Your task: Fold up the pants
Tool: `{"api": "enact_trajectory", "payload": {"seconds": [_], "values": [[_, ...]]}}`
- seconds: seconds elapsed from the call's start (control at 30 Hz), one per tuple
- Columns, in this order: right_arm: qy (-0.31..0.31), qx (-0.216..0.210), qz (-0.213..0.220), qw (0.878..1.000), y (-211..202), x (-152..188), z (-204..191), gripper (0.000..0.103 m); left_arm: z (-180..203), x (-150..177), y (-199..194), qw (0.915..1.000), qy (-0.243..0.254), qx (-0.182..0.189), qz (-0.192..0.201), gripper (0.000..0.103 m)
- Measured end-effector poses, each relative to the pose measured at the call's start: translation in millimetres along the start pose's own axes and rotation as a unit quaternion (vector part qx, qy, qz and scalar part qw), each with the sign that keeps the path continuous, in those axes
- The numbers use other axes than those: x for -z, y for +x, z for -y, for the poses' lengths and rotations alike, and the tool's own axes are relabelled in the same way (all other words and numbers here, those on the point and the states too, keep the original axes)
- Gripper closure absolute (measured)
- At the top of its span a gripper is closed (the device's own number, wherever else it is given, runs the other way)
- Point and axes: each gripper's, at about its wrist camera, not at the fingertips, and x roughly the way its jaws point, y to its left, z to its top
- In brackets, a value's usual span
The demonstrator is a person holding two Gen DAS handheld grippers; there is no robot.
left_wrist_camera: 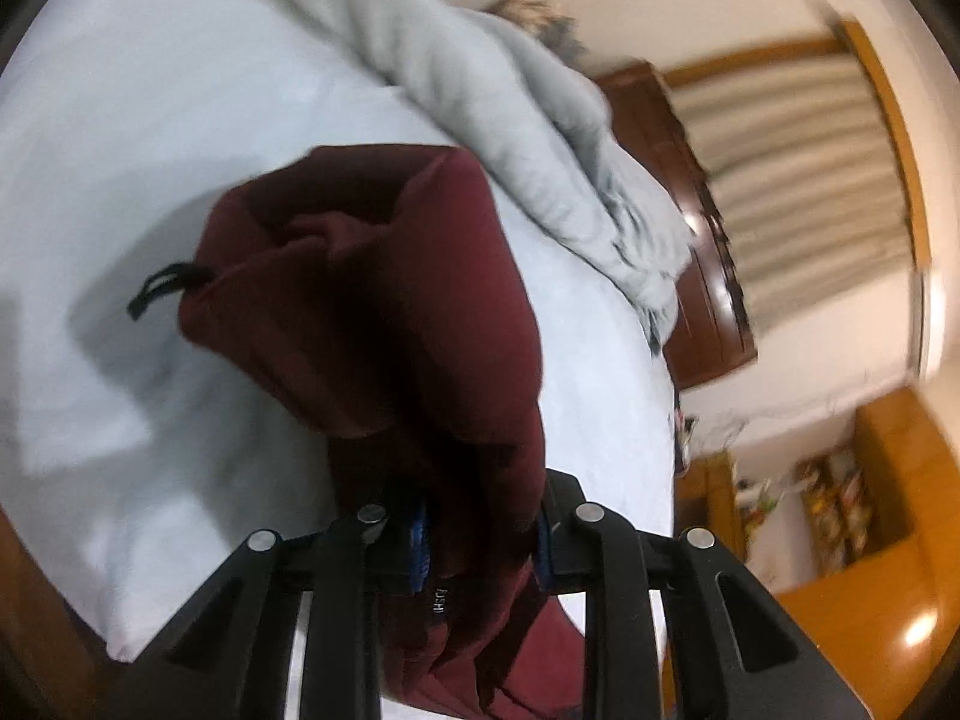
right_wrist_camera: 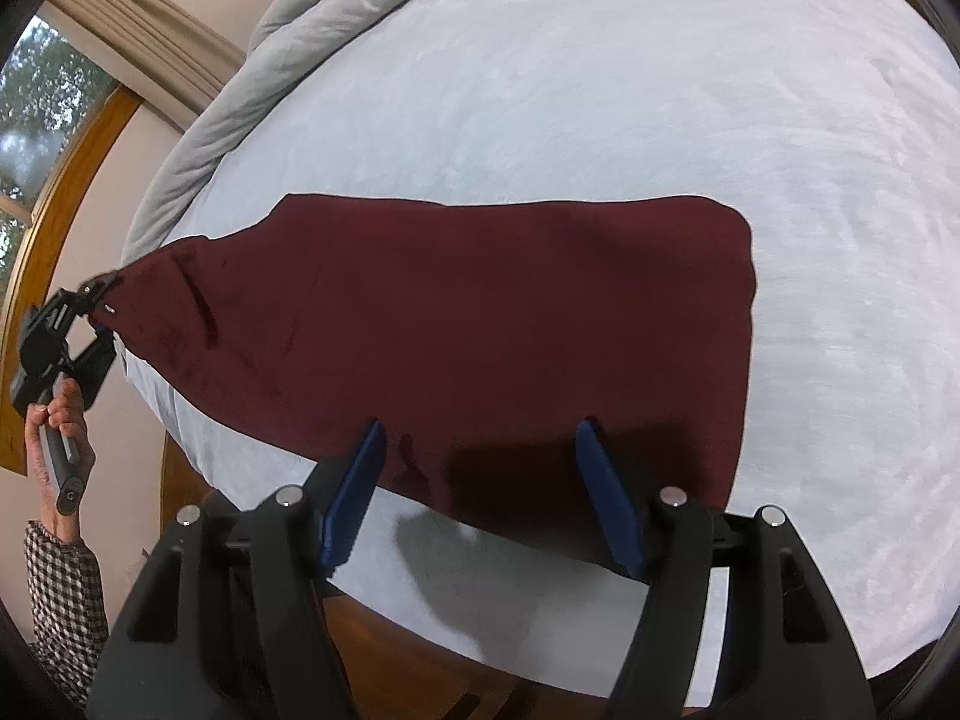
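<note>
a pale blue bed carries the dark red pants, spread flat ahead of the right gripper, whose fingers stand wide apart above the near edge. the left gripper, tilted, pinches one bunched end, lifted.

Tiny white letters on the dark red pants, right by the jaws. Too small and blurry to read. No other words anywhere.

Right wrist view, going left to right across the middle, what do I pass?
window → hand holding the left gripper → maroon pants → bare bedsheet.
</note>
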Motion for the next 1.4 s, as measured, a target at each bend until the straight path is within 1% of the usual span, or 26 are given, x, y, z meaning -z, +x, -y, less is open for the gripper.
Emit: {"api": "enact_trajectory", "payload": {"seconds": [0.07, 0.13, 0.23, 0.3, 0.5, 0.6, 0.63, 0.7, 0.77, 0.83, 0.87, 1.1, 1.13, 1.2, 1.3, 1.33, 1.4], "values": [[0.003, -0.001, 0.003, 1.0, -1.8, -0.3, 2.6, 0.037, 28.2, 9.0, 2.2, 0.999, 0.045, 0.005, -0.006, 0.078], [0.008, -0.003, 0.007, 1.0, -3.7, -1.2, 6.7, 0.037, 55.9, 21.6, 6.0, 0.9957, 0.091, 0.006, -0.017, 0.078], [0.016, -0.008, 0.012, 1.0, -6.7, -1.6, 12.1, 0.037, 90.5, 45.1, 12.0, 0.9875, 0.153, 0.009, -0.037, 0.078], [0.02, -0.01, 0.015, 1.0, -8.6, -1.9, 14.8, 0.037, 111.3, 64.0, 15.8, 0.9798, 0.193, 0.007, -0.051, 0.078], [0.03, -0.016, 0.025, 0.999, -15.1, -0.4, 24.9, 0.037, 145.0, 102.2, 25.1, 0.9636, 0.257, -0.01, -0.073, 0.078], [0.034, -0.016, 0.028, 0.999, -17.3, 0.5, 29.2, 0.037, 160.5, 119.8, 32.4, 0.9512, 0.297, -0.024, -0.081, 0.078], [0.036, -0.018, 0.029, 0.999, -17.7, 0.5, 30.1, 0.037, 167.2, 129.6, 36.4, 0.9436, 0.318, -0.03, -0.088, 0.078], [0.042, -0.021, 0.031, 0.998, -17.8, 0.6, 33.9, 0.037, 175.3, 140.3, 41.2, 0.9349, 0.339, -0.037, -0.098, 0.078], [0.046, -0.024, 0.031, 0.998, -17.3, 0.9, 36.0, 0.037, 182.8, 156.6, 47.2, 0.9234, 0.365, -0.044, -0.111, 0.078], [0.049, -0.025, 0.031, 0.998, -16.6, 2.2, 38.6, 0.037, 188.2, 172.0, 54.5, 0.913, 0.385, -0.051, -0.124, 0.078], [0.05, -0.026, 0.031, 0.998, -16.1, 3.1, 39.2, 0.037, 190.2, 180.0, 57.4, 0.9095, 0.391, -0.052, -0.131, 0.078], [0.056, -0.033, 0.028, 0.998, -13.9, 4.5, 45.6, 0.037, 189.3, 217.5, 90.9, 0.8918, 0.41, -0.064, -0.181, 0.078], [0.056, -0.034, 0.028, 0.997, -14.2, 4.3, 46.7, 0.037, 187.4, 225.7, 98.4, 0.8856, 0.416, -0.072, -0.193, 0.078], [0.057, -0.036, 0.028, 0.997, -14.6, 4.1, 47.8, 0.037, 184.8, 242.0, 107.6, 0.873, 0.437, -0.087, -0.197, 0.078], [0.06, -0.039, 0.027, 0.997, -14.5, 3.4, 50.0, 0.037, 184.5, 249.4, 114.0, 0.8694, 0.443, -0.095, -0.197, 0.077], [0.061, -0.039, 0.026, 0.997, -14.1, 3.4, 50.2, 0.037, 183.0, 249.4, 115.1, 0.8707, 0.44, -0.095, -0.199, 0.077], [0.06, -0.039, 0.025, 0.997, -13.4, 2.8, 49.4, 0.037, 180.7, 250.1, 117.1, 0.8708, 0.438, -0.093, -0.203, 0.074]]}}
